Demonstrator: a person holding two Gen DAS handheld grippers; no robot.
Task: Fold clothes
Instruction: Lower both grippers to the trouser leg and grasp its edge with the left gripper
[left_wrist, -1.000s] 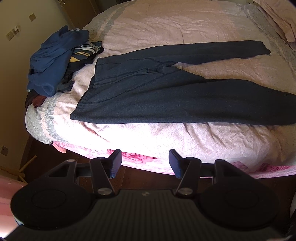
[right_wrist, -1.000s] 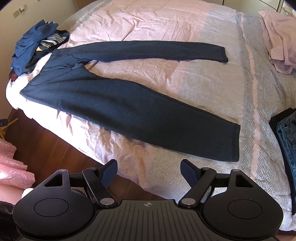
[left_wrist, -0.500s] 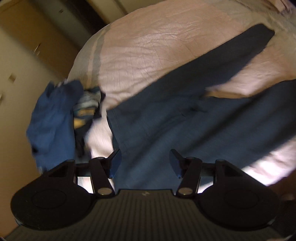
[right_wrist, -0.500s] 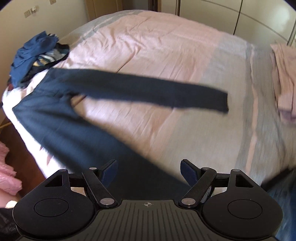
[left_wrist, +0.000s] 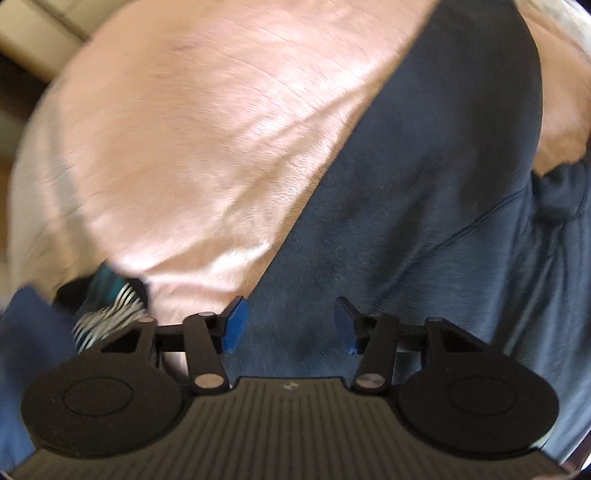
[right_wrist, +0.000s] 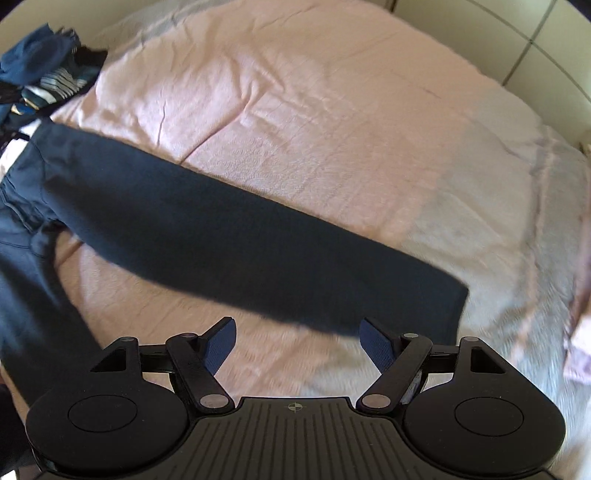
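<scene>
Dark navy trousers (right_wrist: 236, 236) lie spread flat on a pink bedspread (right_wrist: 332, 110), with the far leg running to its hem at lower right. In the left wrist view the trousers (left_wrist: 424, 206) fill the right half, seen close near the top of the far leg. My left gripper (left_wrist: 290, 325) hovers over that cloth with its jaws closing; the pads do not press on anything. My right gripper (right_wrist: 295, 343) stands open above the bedspread, just short of the far leg's hem end, with nothing between its fingers.
A heap of blue and striped clothes (right_wrist: 44, 74) sits at the bed's far left corner, also seen as a striped garment (left_wrist: 107, 314) beside the left gripper. A pale pink garment (right_wrist: 580, 350) lies at the right edge. White cupboard doors (right_wrist: 517, 33) stand behind the bed.
Both grippers have swept in from beyond the bed's near edge to over the bed. The left dropped close over the trousers' upper part and rolled; the right advanced toward the far leg's hem.
</scene>
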